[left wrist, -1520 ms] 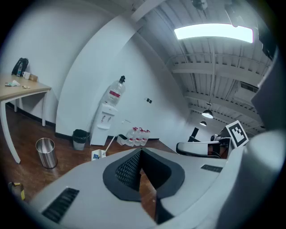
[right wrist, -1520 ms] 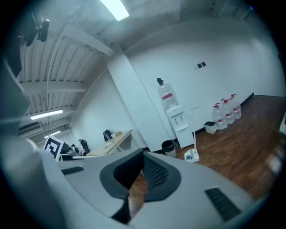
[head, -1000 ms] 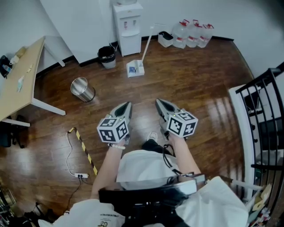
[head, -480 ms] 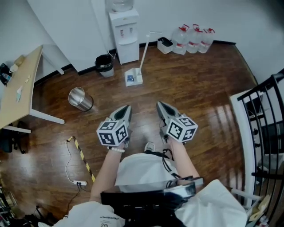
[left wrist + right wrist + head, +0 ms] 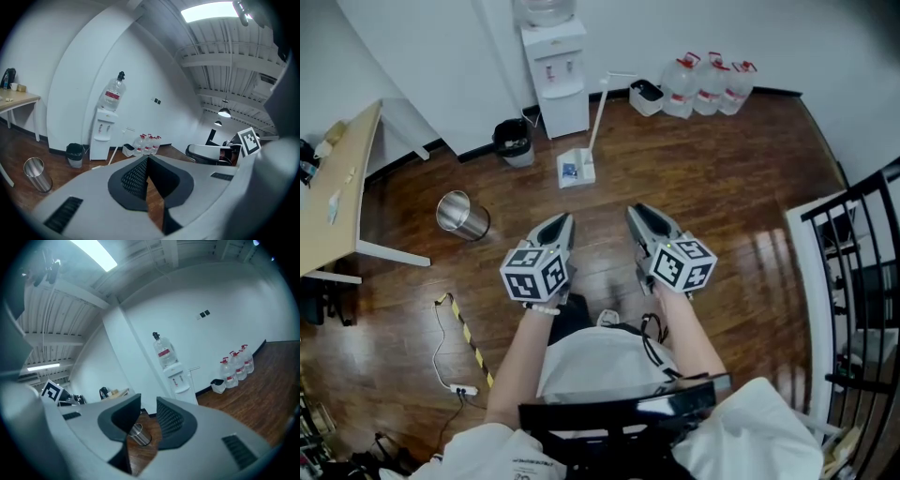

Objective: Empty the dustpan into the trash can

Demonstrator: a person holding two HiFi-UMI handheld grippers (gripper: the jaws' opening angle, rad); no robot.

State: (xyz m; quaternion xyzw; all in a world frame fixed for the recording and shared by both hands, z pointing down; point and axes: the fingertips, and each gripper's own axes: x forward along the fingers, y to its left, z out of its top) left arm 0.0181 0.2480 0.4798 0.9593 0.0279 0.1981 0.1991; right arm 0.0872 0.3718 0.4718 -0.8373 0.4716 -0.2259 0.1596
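Observation:
A white long-handled dustpan [image 5: 575, 170] stands on the wood floor by the water dispenser [image 5: 553, 66], with its handle leaning up to the right. A silver trash can [image 5: 462, 215] stands to its left, tilted in this view; it also shows as the silver can [image 5: 37, 174] in the left gripper view and, through the right jaws' gap, as the silver can [image 5: 138, 434]. My left gripper [image 5: 564, 225] is shut and empty, short of the dustpan. My right gripper [image 5: 635, 216] has just been opening, and its jaws stand apart with nothing between them.
A small black bin [image 5: 513, 142] stands left of the dispenser. Water bottles [image 5: 705, 82] and a white bin [image 5: 648, 96] line the back wall. A desk [image 5: 336, 197] is at the left, a black railing [image 5: 861, 272] at the right. A cable and striped strip [image 5: 467, 333] lie on the floor.
The person has stepped forward with both grippers held out, so the dustpan and the silver can sit lower and nearer in the head view. Neither gripper holds anything.

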